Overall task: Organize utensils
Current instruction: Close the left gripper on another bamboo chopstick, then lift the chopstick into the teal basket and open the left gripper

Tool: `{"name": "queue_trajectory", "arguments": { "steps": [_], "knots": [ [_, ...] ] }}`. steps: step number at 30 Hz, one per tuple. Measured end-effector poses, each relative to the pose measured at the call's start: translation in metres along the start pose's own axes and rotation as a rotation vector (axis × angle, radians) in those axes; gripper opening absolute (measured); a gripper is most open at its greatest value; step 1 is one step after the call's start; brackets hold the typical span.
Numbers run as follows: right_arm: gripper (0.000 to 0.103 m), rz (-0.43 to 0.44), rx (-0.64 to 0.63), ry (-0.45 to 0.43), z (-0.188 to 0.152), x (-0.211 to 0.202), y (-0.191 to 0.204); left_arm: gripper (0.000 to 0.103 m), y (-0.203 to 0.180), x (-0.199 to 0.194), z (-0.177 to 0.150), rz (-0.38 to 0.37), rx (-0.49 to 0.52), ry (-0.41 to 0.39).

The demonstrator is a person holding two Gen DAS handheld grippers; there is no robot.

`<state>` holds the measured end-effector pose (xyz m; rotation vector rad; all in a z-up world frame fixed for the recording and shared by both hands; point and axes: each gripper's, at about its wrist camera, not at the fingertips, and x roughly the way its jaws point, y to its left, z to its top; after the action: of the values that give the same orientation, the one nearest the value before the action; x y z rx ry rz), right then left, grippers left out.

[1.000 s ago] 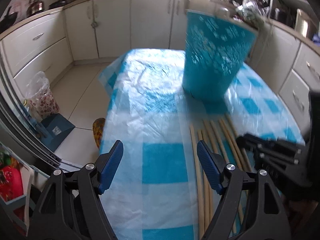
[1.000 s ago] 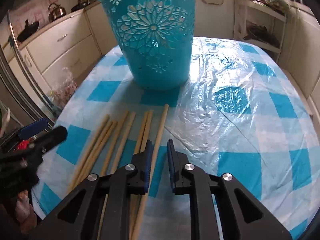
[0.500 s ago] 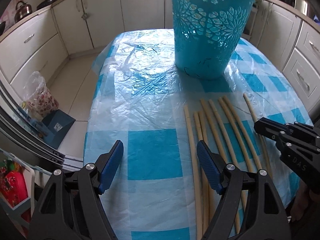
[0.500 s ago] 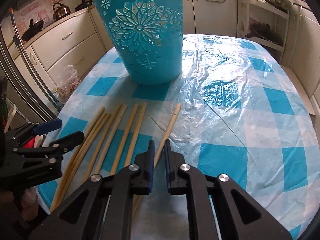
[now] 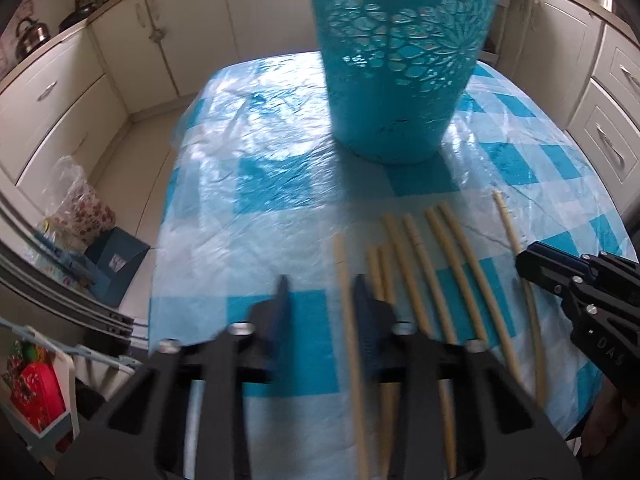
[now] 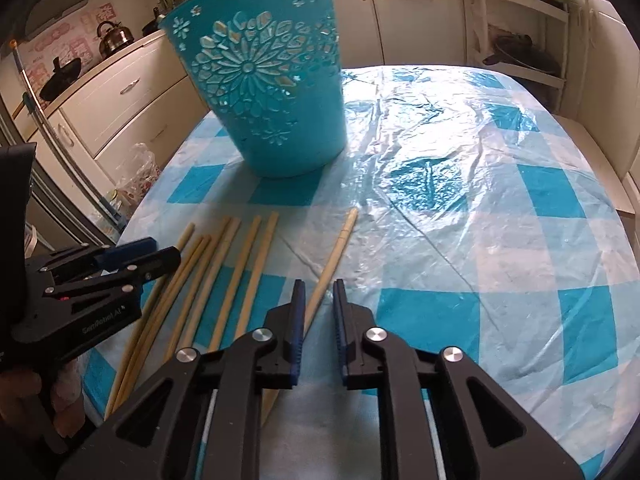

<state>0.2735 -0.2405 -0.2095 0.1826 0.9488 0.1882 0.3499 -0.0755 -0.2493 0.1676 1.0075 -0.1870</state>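
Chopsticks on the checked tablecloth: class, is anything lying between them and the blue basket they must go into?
Nothing visible does. Only bare plastic-covered tablecloth lies between the chopsticks and the blue basket, which stands upright just beyond their far tips.

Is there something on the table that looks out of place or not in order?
Only slightly. One chopstick lies apart from the other chopsticks, angled to their right in the right wrist view. The blue basket stands upright, and nothing looks spilled or broken.
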Motion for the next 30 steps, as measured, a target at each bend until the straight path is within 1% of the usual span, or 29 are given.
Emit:
{"name": "queue_trajectory", "arguments": {
  "steps": [1,2,6,8,10,12,13,14,15,16,18,20,21,22,24,25,28,30],
  "knots": [
    [0.02,-0.002,0.001,-0.001,0.001,0.0,0.0,0.01,-0.001,0.001,0.001,-0.007,0.003,0.001],
    [0.022,-0.004,0.0,-0.001,0.001,0.0,-0.001,0.006,-0.003,0.002,0.003,-0.014,0.004,0.004],
    [0.024,-0.004,-0.005,0.017,0.008,0.003,-0.001,0.007,-0.002,0.004,0.008,-0.038,-0.011,0.041],
    [0.028,-0.012,-0.014,0.028,0.013,0.006,-0.001,0.008,0.0,0.007,0.014,-0.056,-0.011,0.077],
    [0.029,-0.024,-0.036,0.043,0.022,0.012,0.0,0.007,0.0,0.009,0.017,-0.055,0.0,0.095],
    [0.029,-0.039,-0.061,0.055,0.027,0.017,0.003,0.005,-0.002,0.01,0.019,-0.042,0.019,0.094],
    [0.024,-0.049,-0.077,0.06,0.028,0.018,0.005,0.005,-0.003,0.009,0.019,-0.039,0.021,0.09],
    [0.016,-0.062,-0.098,0.063,0.028,0.019,0.007,0.005,-0.001,0.008,0.018,-0.056,0.008,0.091],
    [0.013,-0.066,-0.107,0.062,0.027,0.02,0.008,0.005,0.003,0.004,0.018,-0.081,-0.015,0.079],
    [0.012,-0.062,-0.104,0.058,0.026,0.019,0.007,0.005,0.006,-0.003,0.019,-0.093,-0.029,0.057],
    [0.011,-0.052,-0.096,0.053,0.025,0.019,0.004,0.005,0.015,-0.025,0.024,-0.125,-0.062,-0.016],
    [0.011,-0.04,-0.083,0.053,0.025,0.019,0.002,0.005,0.028,-0.057,0.033,-0.202,-0.102,-0.127],
    [0.011,-0.036,-0.076,0.052,0.025,0.019,0.001,0.005,0.034,-0.078,0.041,-0.235,-0.118,-0.202],
    [0.011,-0.032,-0.067,0.05,0.025,0.019,0.001,0.005,0.038,-0.091,0.046,-0.255,-0.126,-0.247],
    [0.011,-0.028,-0.057,0.048,0.025,0.018,0.0,0.005,0.044,-0.125,0.066,-0.28,-0.138,-0.365],
    [0.011,-0.023,-0.051,0.048,0.025,0.019,-0.001,0.005,0.046,-0.137,0.076,-0.292,-0.144,-0.411],
    [0.011,-0.014,-0.042,0.046,0.026,0.019,-0.002,0.005,0.046,-0.162,0.108,-0.32,-0.168,-0.527],
    [0.011,-0.011,-0.039,0.043,0.026,0.018,-0.002,0.005,0.045,-0.173,0.13,-0.322,-0.194,-0.602]
  ]
}}
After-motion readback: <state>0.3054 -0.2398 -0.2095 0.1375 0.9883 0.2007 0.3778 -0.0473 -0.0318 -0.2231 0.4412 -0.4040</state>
